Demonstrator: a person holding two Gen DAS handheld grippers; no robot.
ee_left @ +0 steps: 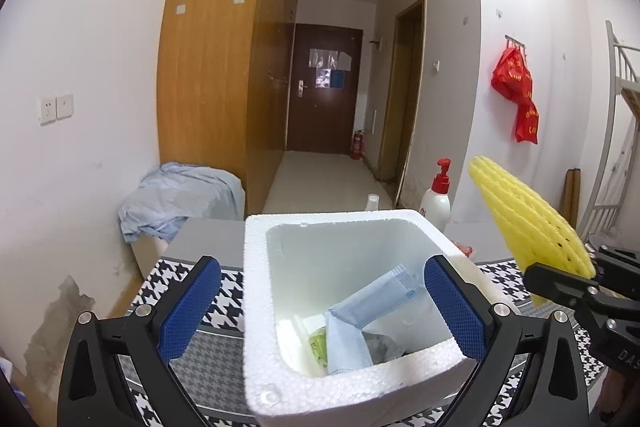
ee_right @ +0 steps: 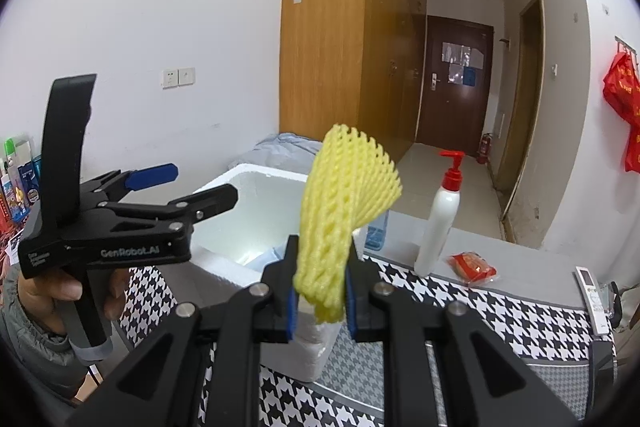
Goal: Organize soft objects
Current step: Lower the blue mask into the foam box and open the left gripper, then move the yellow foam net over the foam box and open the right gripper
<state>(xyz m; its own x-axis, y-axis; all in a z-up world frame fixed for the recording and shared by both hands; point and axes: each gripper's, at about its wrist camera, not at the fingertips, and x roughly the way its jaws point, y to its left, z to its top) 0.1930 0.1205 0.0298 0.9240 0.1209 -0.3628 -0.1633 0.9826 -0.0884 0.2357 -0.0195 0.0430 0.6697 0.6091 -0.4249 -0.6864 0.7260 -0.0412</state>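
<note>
A white foam box (ee_left: 260, 291) stands on the houndstooth cloth, holding a blue face mask (ee_left: 372, 307), a green packet (ee_left: 318, 345) and a grey item. My left gripper (ee_left: 320, 307) is open, its blue pads straddling the box's left wall and interior. My right gripper (ee_right: 320, 301) is shut on a yellow foam fruit net (ee_right: 340, 203), held upright just right of the box (ee_right: 224, 211). The net also shows in the left wrist view (ee_left: 528, 223). The left gripper shows open in the right wrist view (ee_right: 192, 187).
A white pump bottle with a red cap (ee_right: 438, 223), a red snack packet (ee_right: 474, 267) and a remote control (ee_right: 594, 293) lie on the table to the right. Blue cloth (ee_left: 176, 199) is heaped behind the table. A small white cup (ee_left: 372, 203) stands behind the box.
</note>
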